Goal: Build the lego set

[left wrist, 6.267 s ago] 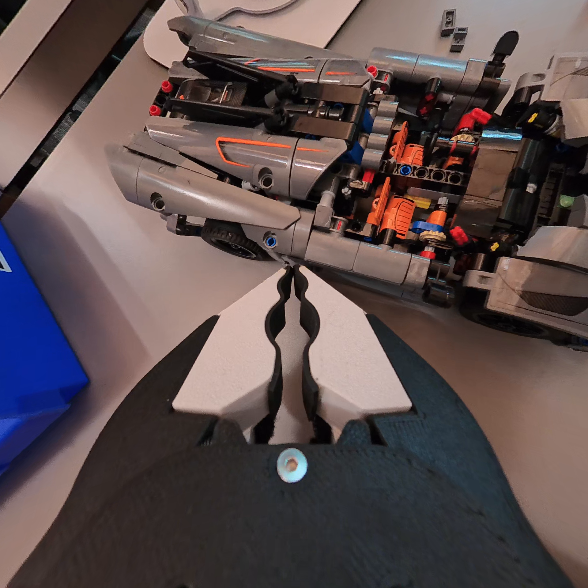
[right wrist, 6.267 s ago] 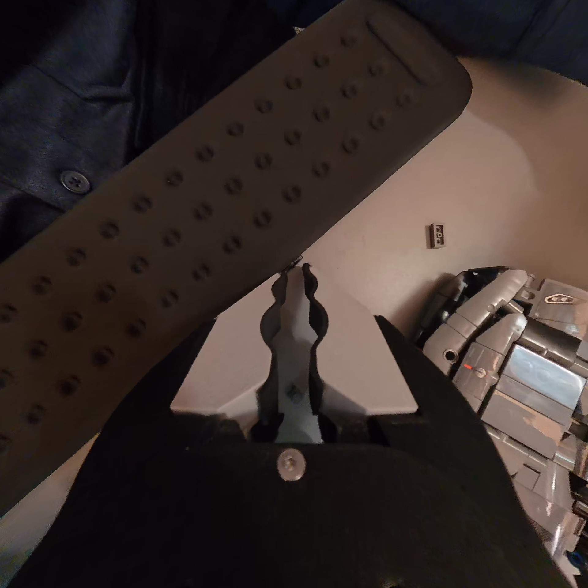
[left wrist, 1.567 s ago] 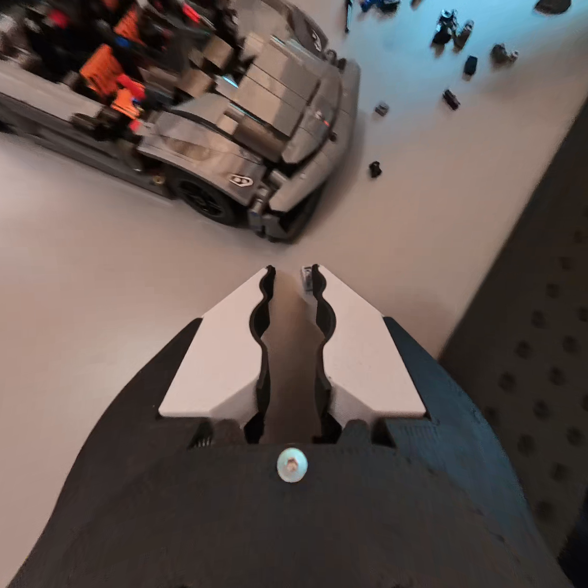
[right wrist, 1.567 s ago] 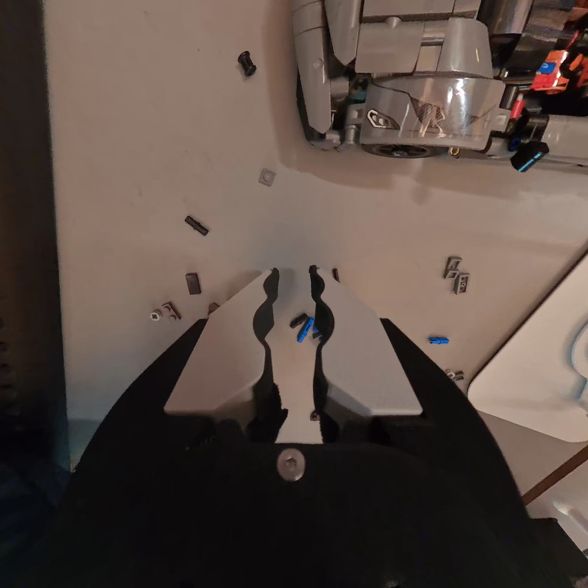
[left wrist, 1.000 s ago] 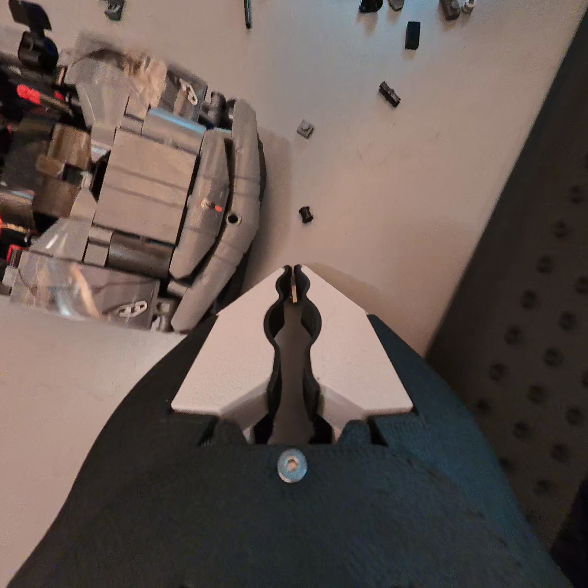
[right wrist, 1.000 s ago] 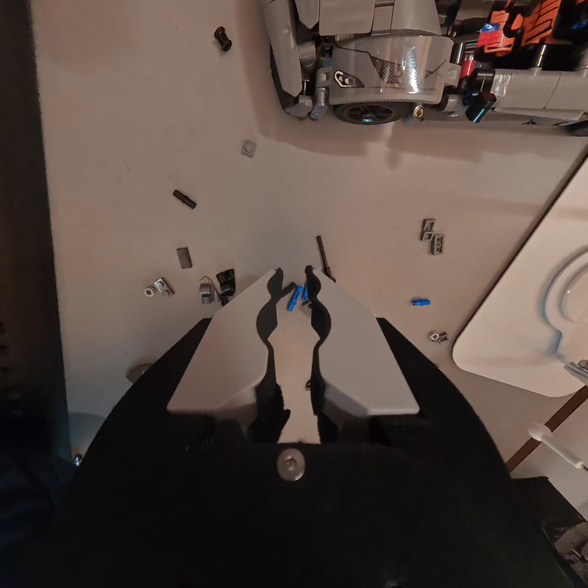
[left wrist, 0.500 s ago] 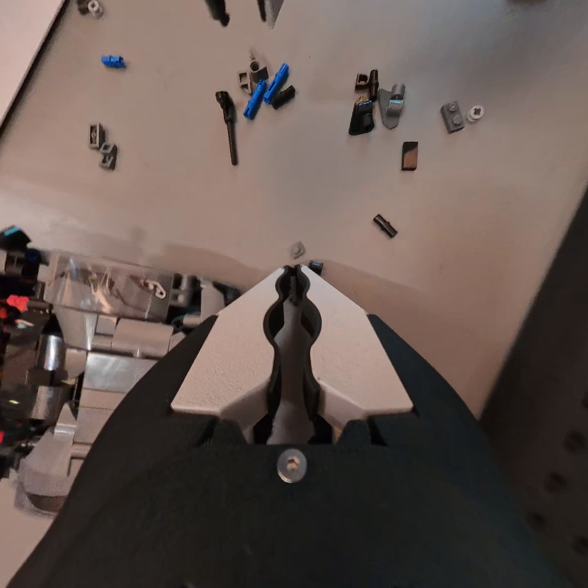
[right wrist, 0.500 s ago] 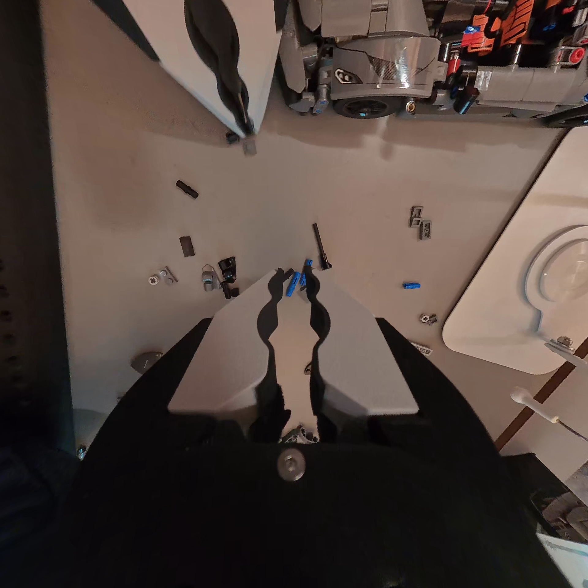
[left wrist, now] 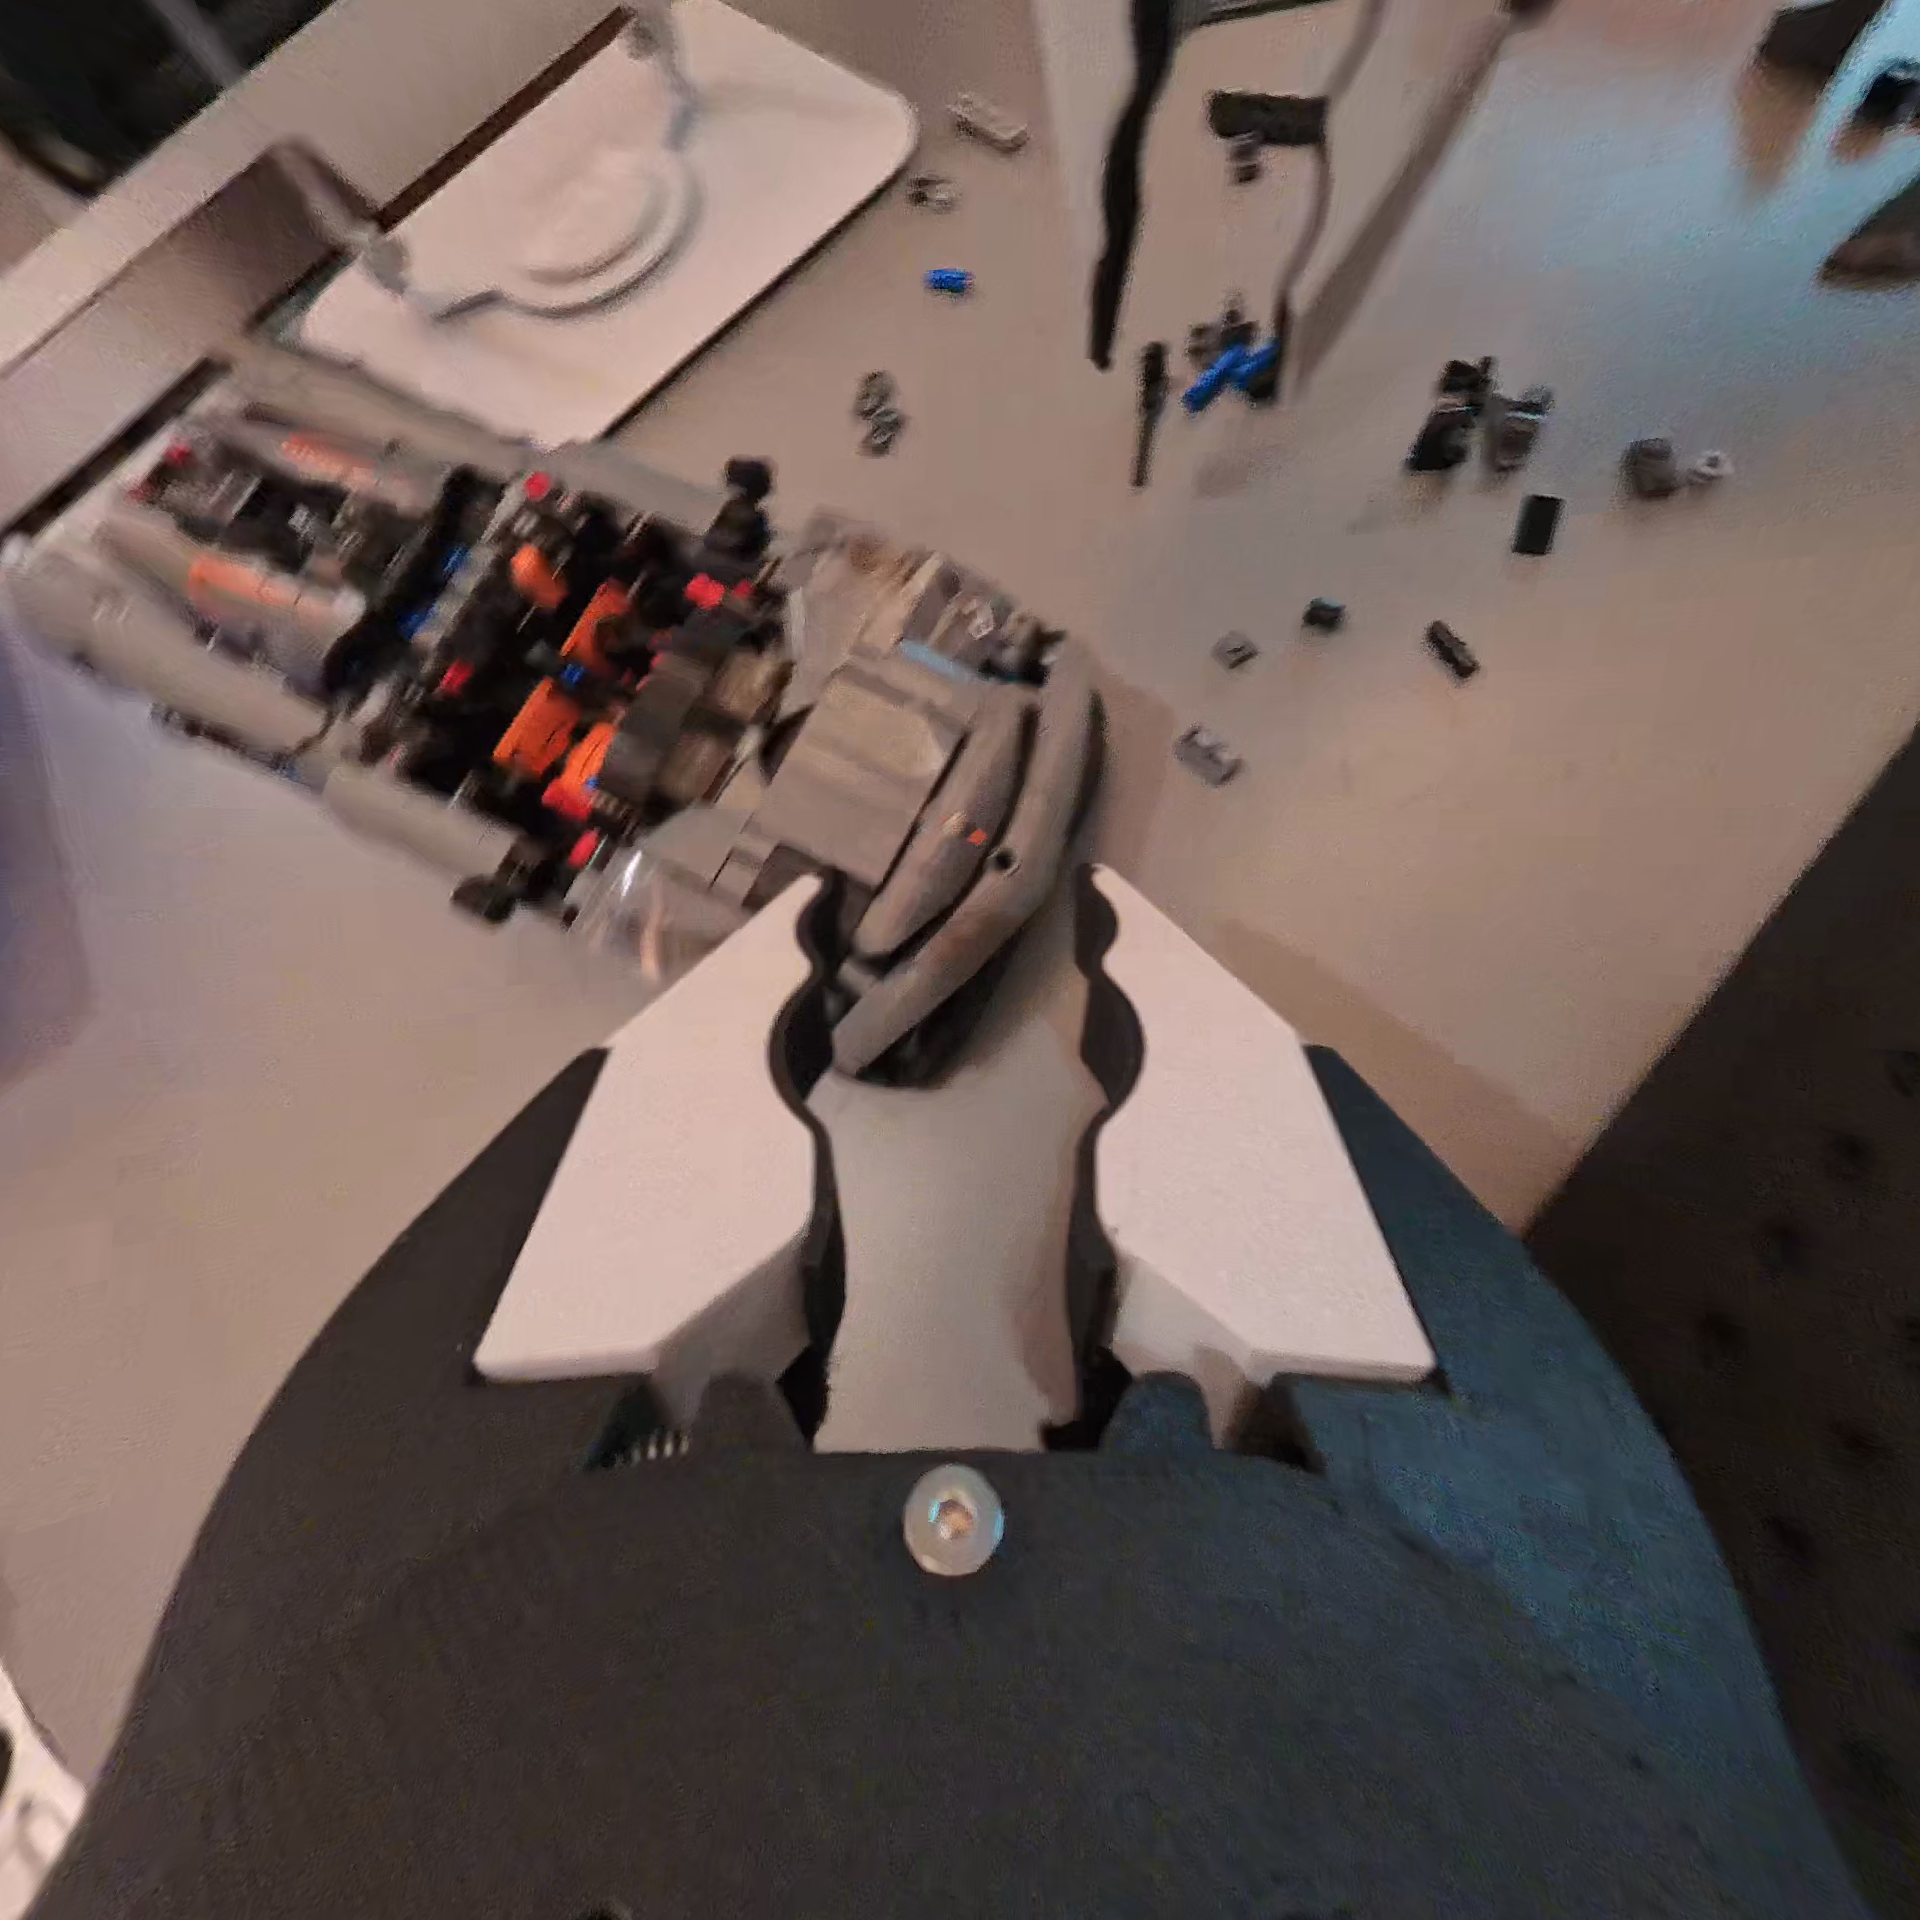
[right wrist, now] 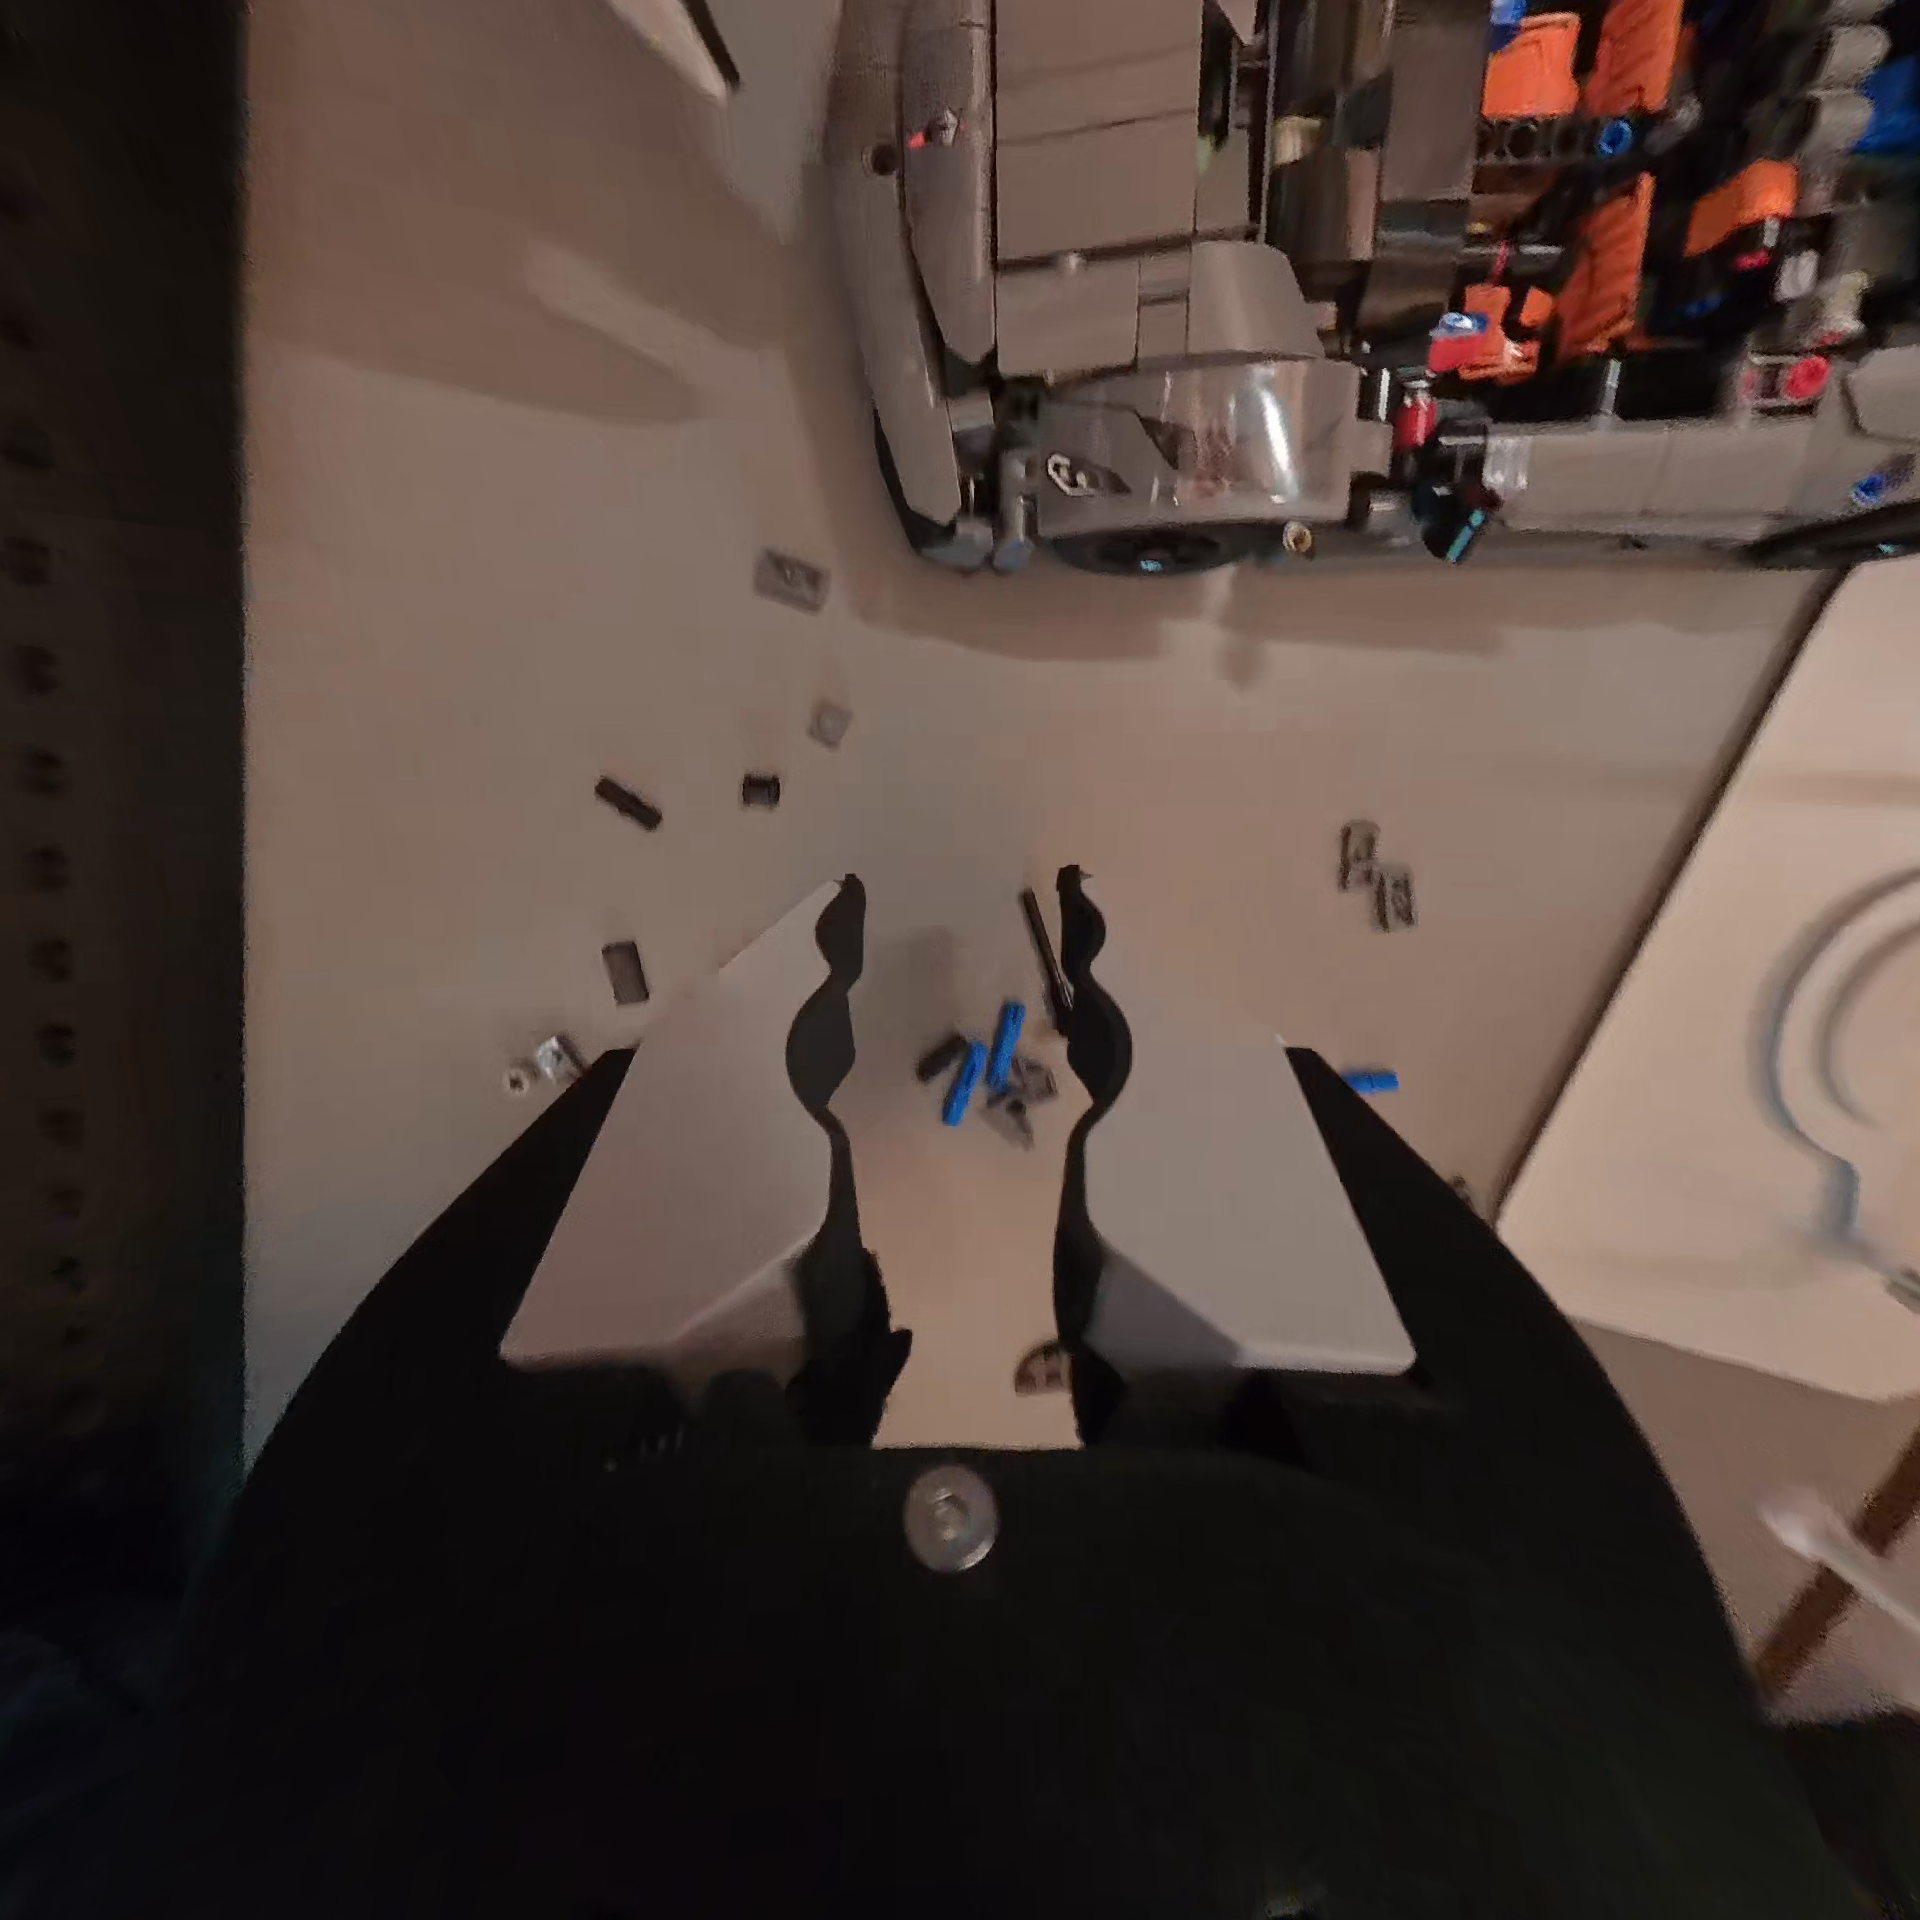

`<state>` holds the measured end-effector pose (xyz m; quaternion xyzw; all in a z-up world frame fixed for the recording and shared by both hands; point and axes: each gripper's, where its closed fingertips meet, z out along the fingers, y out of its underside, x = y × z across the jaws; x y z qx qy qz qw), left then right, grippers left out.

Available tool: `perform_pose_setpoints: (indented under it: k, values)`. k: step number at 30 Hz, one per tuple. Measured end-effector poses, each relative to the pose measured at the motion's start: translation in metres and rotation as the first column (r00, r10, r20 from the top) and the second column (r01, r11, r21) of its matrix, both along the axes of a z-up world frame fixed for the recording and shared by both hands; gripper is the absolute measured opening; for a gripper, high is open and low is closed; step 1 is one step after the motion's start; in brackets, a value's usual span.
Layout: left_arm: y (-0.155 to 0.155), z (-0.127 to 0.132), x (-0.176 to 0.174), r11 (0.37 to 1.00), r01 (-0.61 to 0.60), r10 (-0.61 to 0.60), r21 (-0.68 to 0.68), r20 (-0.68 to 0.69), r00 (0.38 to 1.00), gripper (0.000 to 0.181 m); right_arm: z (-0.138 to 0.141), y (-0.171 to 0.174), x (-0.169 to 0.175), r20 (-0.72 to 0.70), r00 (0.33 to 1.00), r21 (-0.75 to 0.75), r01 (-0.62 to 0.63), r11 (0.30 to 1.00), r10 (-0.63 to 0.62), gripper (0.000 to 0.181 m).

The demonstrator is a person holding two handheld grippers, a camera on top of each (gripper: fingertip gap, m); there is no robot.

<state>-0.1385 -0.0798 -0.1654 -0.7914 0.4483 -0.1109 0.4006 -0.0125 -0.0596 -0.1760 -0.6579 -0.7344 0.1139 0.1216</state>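
Observation:
The grey lego car (left wrist: 623, 675) with orange and black insides lies on the beige table; it also shows in the right wrist view (right wrist: 1195, 260). My left gripper (left wrist: 951, 883) is open and empty, its jaws on either side of the car's nose. A small grey plate (left wrist: 1208, 750) lies right of the nose, also seen in the right wrist view (right wrist: 792, 577). My right gripper (right wrist: 961, 883) is open and empty, low over two blue pins (right wrist: 982, 1060) that lie between its jaws. A black axle (right wrist: 1044, 961) lies by its right finger. The right gripper (left wrist: 1195, 208) shows far off in the left wrist view.
Several small dark and grey pieces (left wrist: 1475, 426) are scattered on the table. A white tray (right wrist: 1766, 987) lies at the right, past the table's edge. A dark studded mat (left wrist: 1766, 1195) borders the table. Both views are blurred. About 15 cm separates my left fingertips from my right. Both grippers' tips are roughly 8 cm from the small grey plate (left wrist: 1208, 750).
My left gripper, shut on a small grey piece before, is now open, and a grey plate lies by the car's nose. My right gripper opened wider and dropped closer over the blue pins.

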Motion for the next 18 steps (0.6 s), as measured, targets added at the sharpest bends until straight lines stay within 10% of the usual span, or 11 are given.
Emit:
perform_pose_setpoints:
  k: [7,18]
  values:
    - [0.015,-0.044,-0.035,0.979,-0.157,0.153,-0.126,-0.040,0.987,0.082,-0.038,-0.005,-0.035,-0.028,0.999,-0.087,0.032,0.996,-0.035,0.049]
    - [0.024,-0.061,-0.030,0.972,-0.137,0.137,-0.189,-0.015,0.991,0.066,-0.044,-0.005,-0.068,-0.151,0.986,-0.127,0.055,0.990,-0.074,0.047]
